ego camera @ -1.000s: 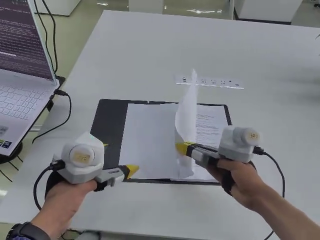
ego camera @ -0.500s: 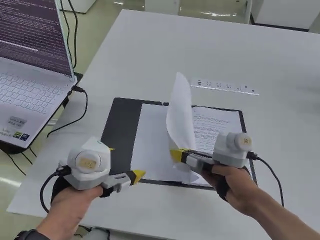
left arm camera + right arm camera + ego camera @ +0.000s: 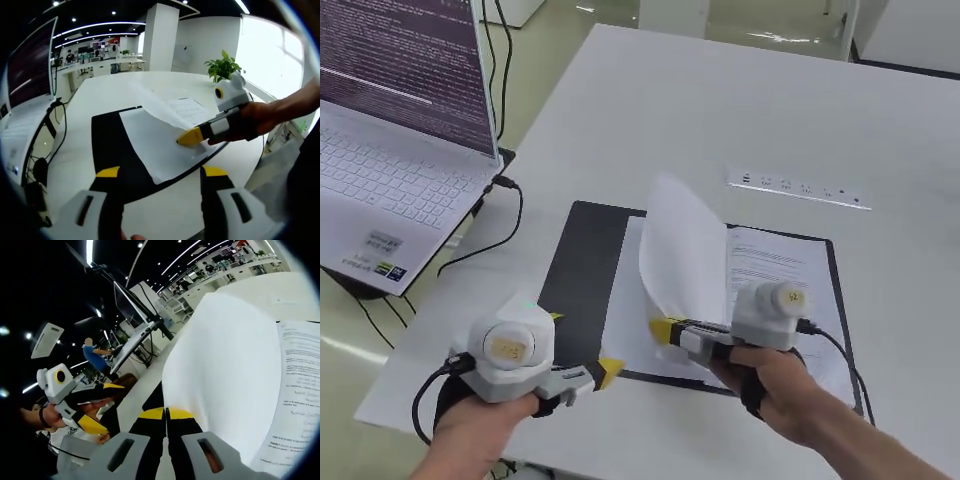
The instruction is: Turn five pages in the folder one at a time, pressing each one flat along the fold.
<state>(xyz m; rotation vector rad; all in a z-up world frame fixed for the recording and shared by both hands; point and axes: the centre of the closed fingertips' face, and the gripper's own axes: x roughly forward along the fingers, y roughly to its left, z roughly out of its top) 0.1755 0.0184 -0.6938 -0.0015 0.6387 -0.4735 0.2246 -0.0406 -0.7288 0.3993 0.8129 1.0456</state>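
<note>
Yellow-tipped jaws of the right gripper [image 3: 665,330] are pinched together on the near edge of the lifted page [image 3: 685,265], which stands up from the fold of the folder [image 3: 582,275] and bows over to the left. The left gripper [image 3: 605,372] hangs with its jaws well apart and nothing between them, just off the folder's near left corner.

The page is a single thin sheet. It looks very light and limp, apt to buckle, crease, or tear at the binding if it is pulled rather than led over. The near edge, away from the fold, looks like the sound place to hold it, and a light pinch should be enough. Once the page is laid down it will likely spring up, so it needs a stroke along the fold.

The folder lies open on the white table [image 3: 670,110], with a printed sheet [image 3: 775,262] on its right side and a blank one on its left. A laptop [image 3: 400,150] sits far left, and its cable [image 3: 505,220] runs near the folder's left edge. A power strip [image 3: 798,187] lies beyond the folder. None of these seems to block the page's path, though the left gripper sits close to where the page would land.
</note>
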